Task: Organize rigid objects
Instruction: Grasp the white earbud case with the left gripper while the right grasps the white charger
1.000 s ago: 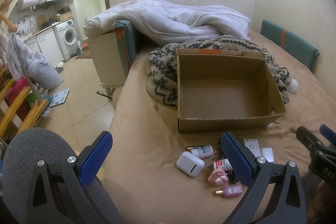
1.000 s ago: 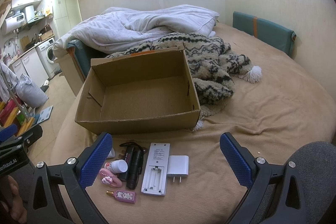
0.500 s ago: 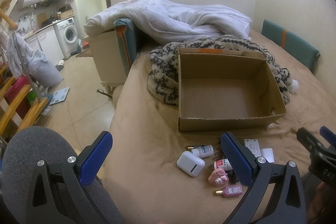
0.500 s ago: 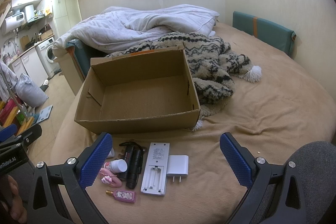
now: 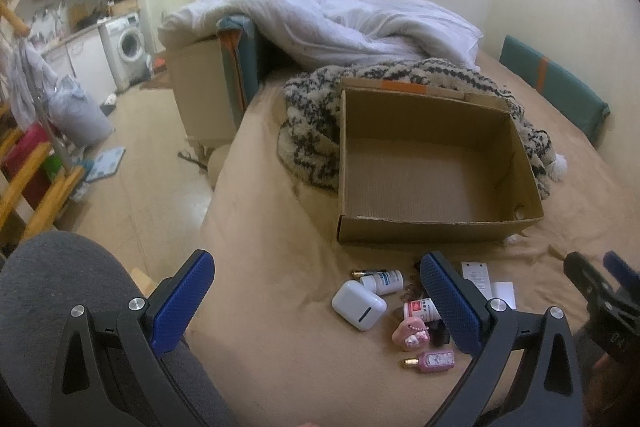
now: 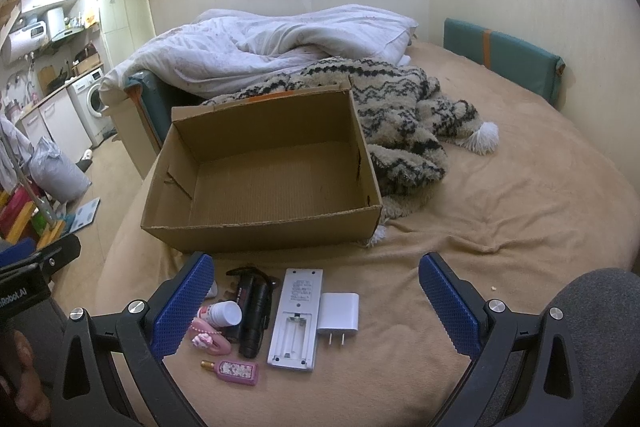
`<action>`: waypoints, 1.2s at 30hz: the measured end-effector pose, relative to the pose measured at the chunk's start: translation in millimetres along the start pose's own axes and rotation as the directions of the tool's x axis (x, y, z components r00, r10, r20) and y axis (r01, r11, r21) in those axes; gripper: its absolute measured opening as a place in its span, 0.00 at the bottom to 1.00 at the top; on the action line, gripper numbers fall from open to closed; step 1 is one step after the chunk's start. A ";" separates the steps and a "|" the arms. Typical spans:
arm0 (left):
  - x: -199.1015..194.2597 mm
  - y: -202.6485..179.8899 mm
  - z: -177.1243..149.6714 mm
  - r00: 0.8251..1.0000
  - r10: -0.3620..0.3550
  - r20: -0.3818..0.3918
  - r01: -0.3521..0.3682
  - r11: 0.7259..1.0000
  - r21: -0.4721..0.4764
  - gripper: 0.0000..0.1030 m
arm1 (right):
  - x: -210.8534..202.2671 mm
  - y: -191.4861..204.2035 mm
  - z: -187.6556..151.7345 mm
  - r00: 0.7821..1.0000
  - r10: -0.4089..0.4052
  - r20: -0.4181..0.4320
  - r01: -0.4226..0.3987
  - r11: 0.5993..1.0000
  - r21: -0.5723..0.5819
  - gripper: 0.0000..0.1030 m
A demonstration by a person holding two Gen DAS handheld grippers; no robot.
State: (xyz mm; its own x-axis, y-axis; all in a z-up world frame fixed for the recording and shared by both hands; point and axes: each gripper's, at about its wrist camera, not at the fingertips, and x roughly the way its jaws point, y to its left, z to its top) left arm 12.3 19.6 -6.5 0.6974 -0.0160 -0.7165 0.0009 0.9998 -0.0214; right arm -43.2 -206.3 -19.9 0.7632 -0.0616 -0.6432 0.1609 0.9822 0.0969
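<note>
While both grippers hover above the bed (image 6: 520, 227), nothing is held: left gripper (image 5: 316, 303) fingers spread wide apart, right gripper (image 6: 316, 307) fingers likewise apart. Cardboard box (image 6: 260, 227) sits open on the bed, nothing seen inside, backed against a patterned blanket (image 6: 404, 119). Small items lie clustered on the bed just in front of the box: white earbud case (image 5: 359, 305), two small white bottles (image 5: 382, 281), pink perfume bottle (image 6: 236, 371), pink charm (image 5: 412, 335), black flashlight (image 6: 256, 319), remote (image 6: 296, 319) lying back-up with battery bay open, white charger plug (image 6: 338, 313) touching the remote's right side.
</note>
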 end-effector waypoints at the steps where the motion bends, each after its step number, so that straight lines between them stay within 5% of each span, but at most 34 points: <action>1: 1.6 0.1 1.3 1.000 0.000 -0.008 0.000 1.000 0.000 1.00 | 0.1 -1.4 -0.3 1.000 0.002 -0.004 -0.002 1.000 0.008 1.00; 15: 40.1 -22.9 39.4 0.991 0.025 -0.130 0.000 0.983 0.185 1.00 | 28.2 -11.4 9.4 0.983 0.097 -0.157 -0.088 0.994 0.061 1.00; 22: 86.9 -32.8 54.3 0.952 0.018 -0.306 0.071 0.958 0.279 1.00 | 68.1 -15.4 26.0 0.941 0.128 -0.314 -0.110 0.991 0.075 1.00; 31: 144.2 -39.9 33.7 0.864 0.009 -0.504 0.177 0.931 0.320 1.00 | 117.6 -24.4 11.9 0.854 0.192 -0.484 -0.128 0.978 0.163 1.00; 34: 162.9 -41.5 22.8 0.801 -0.014 -0.599 0.242 0.922 0.302 1.00 | 125.3 -27.1 5.9 0.830 0.206 -0.519 -0.120 0.973 0.196 1.00; 36: 172.6 -48.6 13.4 0.741 -0.037 -0.670 0.317 0.900 0.301 1.00 | 126.3 -27.3 4.5 0.824 0.214 -0.525 -0.125 0.972 0.200 1.00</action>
State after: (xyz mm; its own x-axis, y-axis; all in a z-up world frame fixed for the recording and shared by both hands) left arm 142.3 -31.5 -119.8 0.0369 -0.0586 -0.9976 0.4373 0.8986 -0.0366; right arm 51.7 -241.7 -100.3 0.3350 0.2530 -0.9076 0.1858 0.9266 0.3268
